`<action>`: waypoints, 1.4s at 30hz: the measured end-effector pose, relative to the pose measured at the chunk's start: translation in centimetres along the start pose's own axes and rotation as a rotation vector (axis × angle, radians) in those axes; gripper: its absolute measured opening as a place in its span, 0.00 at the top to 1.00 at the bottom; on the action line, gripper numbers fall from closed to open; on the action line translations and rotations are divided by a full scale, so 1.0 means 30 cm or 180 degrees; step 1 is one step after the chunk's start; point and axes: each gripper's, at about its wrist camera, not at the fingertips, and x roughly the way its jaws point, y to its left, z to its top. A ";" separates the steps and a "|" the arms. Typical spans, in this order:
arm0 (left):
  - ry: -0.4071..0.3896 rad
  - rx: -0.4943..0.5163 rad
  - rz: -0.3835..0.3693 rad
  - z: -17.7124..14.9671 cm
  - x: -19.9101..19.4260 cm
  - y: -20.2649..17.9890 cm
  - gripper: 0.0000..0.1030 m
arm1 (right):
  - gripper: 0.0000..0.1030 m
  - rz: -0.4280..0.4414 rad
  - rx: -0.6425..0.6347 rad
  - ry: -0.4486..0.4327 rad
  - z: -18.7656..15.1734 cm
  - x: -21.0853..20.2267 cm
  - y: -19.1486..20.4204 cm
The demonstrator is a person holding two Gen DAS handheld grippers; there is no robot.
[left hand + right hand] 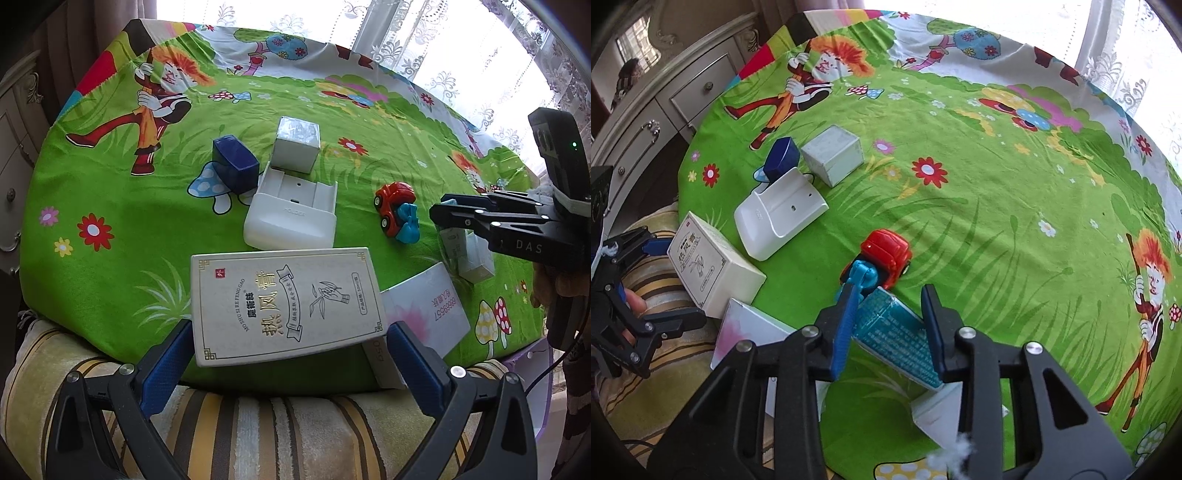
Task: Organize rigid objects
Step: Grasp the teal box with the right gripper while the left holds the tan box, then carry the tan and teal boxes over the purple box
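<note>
My left gripper (290,328) is shut on a white box with Chinese lettering (284,302), its blue pads on the two long sides, at the table's near edge. In the right wrist view that box (713,266) sits far left between the left gripper's fingers. My right gripper (889,295) has its blue pads against both sides of a teal box in clear wrap (897,332), just behind a red toy car with a blue part (882,258). The left wrist view shows the right gripper (443,216) at the right, above that wrapped box (465,251).
A white holder (291,218), a dark blue box (234,164) and a grey cube box (297,147) stand together mid-table on the green cartoon cloth (110,221). A pink-white flat box (428,306) lies near the front. A striped cushion (258,424) borders the near edge; a dresser (665,99) stands left.
</note>
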 end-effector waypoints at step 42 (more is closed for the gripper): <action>-0.0270 -0.0104 0.0015 -0.011 -0.073 0.020 0.08 | 0.64 -0.0600 0.0510 -0.0435 -0.086 -0.210 0.025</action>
